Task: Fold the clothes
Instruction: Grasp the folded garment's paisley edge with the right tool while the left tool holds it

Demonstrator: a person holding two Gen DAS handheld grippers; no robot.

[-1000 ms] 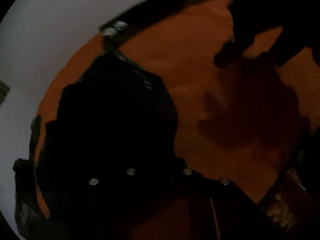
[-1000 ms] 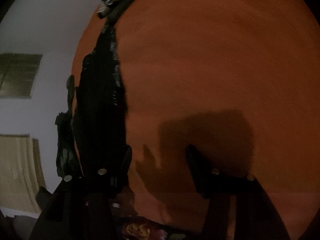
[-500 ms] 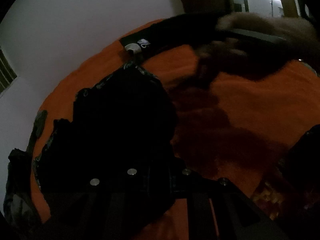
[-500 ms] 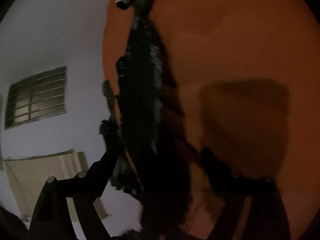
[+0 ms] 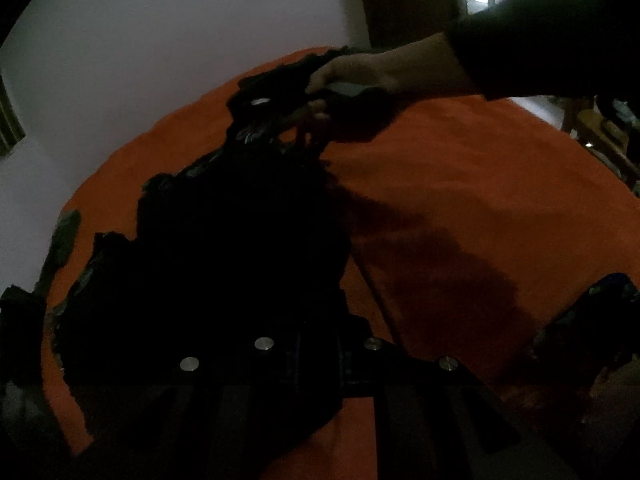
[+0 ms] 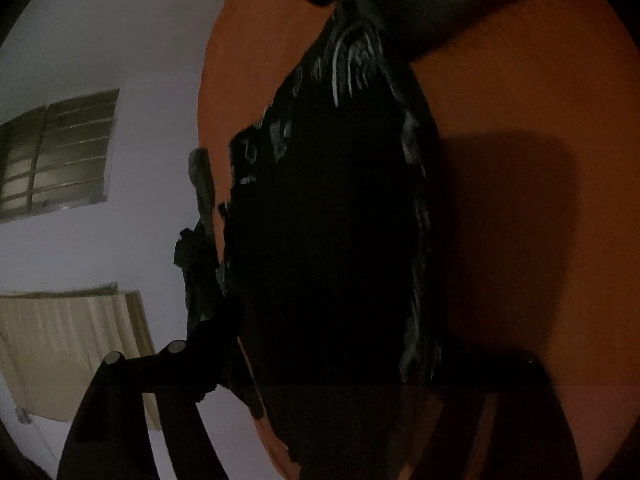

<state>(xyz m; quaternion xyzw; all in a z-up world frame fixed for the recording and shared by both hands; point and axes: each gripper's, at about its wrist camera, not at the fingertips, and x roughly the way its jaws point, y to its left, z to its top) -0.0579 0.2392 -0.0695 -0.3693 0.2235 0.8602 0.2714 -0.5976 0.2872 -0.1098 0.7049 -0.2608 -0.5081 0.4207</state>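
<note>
A dark garment (image 5: 240,260) with pale print lies stretched along the left side of an orange bed cover (image 5: 480,200). My left gripper (image 5: 316,332) sits at its near end, shut, with the cloth bunched over its fingers. At the garment's far end, a hand (image 5: 380,72) in a dark sleeve holds my right gripper. In the right wrist view the garment (image 6: 328,220) fills the space between the wide-set jaws of the right gripper (image 6: 340,336). Those jaws are closing, and I see no pad pressing on the cloth. Its right finger is lost in shadow.
A white wall borders the bed on the left, with a barred window (image 6: 56,152) and a beige curtain (image 6: 60,352). Another dark cloth (image 5: 64,232) hangs off the bed's left edge. A patterned object (image 5: 600,312) lies at the near right, wooden furniture (image 5: 600,132) beyond.
The right gripper swept left across the orange cover to the garment and its jaws spread around the cloth. The left gripper tilted up a little, its grip on the cloth unchanged.
</note>
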